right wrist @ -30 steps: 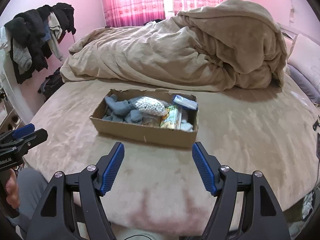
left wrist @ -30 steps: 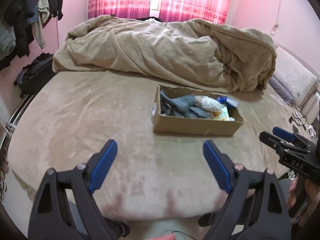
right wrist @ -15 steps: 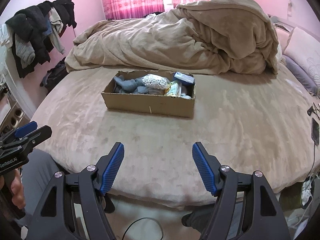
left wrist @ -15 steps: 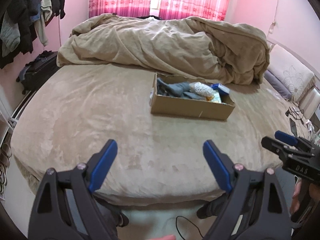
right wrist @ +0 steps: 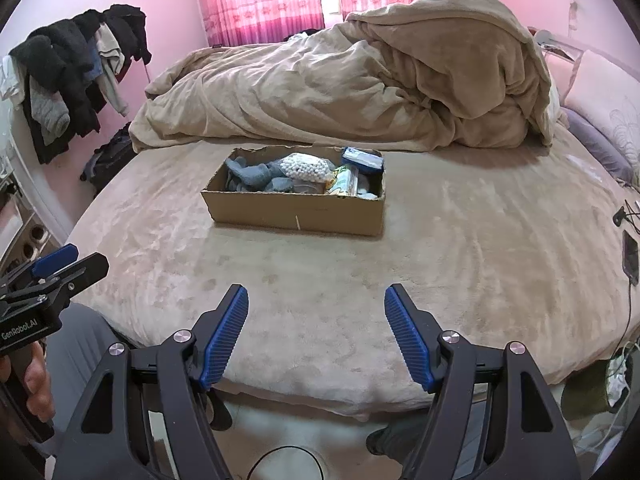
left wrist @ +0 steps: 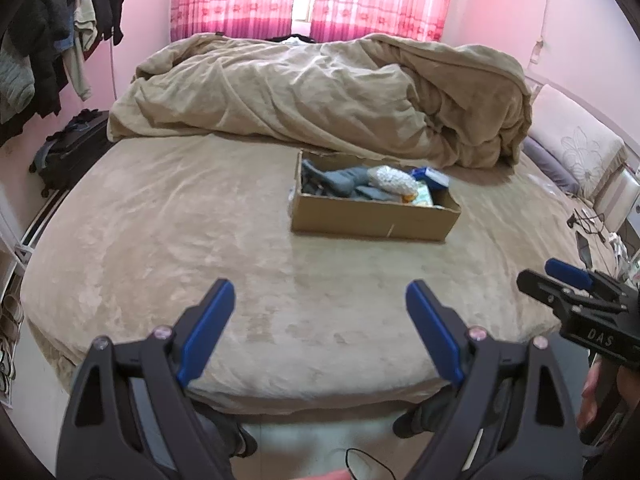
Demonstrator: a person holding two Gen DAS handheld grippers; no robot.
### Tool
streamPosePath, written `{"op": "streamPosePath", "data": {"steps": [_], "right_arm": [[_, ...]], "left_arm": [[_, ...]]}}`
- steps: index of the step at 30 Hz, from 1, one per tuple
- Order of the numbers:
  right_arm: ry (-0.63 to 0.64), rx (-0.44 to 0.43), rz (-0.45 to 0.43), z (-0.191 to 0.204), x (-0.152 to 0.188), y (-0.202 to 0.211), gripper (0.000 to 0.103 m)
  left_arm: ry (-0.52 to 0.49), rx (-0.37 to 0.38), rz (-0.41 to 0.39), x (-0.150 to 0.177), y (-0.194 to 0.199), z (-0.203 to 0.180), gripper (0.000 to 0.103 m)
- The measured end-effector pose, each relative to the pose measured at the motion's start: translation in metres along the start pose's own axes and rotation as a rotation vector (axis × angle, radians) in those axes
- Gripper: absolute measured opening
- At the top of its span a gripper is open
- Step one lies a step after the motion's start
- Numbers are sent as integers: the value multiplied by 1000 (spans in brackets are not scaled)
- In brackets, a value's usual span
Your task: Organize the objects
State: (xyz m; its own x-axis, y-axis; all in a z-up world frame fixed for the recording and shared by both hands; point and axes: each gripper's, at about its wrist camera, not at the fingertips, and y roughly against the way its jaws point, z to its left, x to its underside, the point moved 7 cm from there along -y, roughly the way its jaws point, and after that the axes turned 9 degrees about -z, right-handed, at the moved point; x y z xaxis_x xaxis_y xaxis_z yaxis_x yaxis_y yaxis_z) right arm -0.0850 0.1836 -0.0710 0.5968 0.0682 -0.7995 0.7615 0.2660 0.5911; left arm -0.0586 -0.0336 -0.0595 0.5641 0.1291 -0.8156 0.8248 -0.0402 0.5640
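Observation:
A shallow cardboard box (left wrist: 372, 220) (right wrist: 294, 210) sits on the tan bed, in front of the rumpled duvet. It holds grey socks (right wrist: 252, 176), a bag of white beads (right wrist: 306, 167), a blue-and-white packet (right wrist: 362, 159) and a yellow-green packet (right wrist: 344, 180). My left gripper (left wrist: 320, 320) is open and empty, held off the bed's near edge. My right gripper (right wrist: 316, 320) is open and empty too, also back from the near edge. Each gripper shows in the other's view, the right one (left wrist: 576, 300) and the left one (right wrist: 52, 276).
A heaped tan duvet (left wrist: 320, 92) (right wrist: 360, 80) covers the far half of the bed. Clothes hang at the left wall (right wrist: 72, 76) above a dark suitcase (left wrist: 68, 152). Pillows (left wrist: 576, 148) lie at the right, and cables and a phone (right wrist: 630, 256) lie at the bed's right edge.
Both grippers have pulled back from the box toward the bed's near edge; the box looks smaller and the floor now shows below. Both stay open and empty.

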Motion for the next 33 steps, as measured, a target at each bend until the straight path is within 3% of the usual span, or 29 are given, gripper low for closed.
{"op": "streamPosePath", "data": {"steps": [33], "right_arm": [[-4, -2, -14, 1, 0, 0, 74]], "left_arm": [[-7, -30, 17, 1, -7, -5, 89]]}}
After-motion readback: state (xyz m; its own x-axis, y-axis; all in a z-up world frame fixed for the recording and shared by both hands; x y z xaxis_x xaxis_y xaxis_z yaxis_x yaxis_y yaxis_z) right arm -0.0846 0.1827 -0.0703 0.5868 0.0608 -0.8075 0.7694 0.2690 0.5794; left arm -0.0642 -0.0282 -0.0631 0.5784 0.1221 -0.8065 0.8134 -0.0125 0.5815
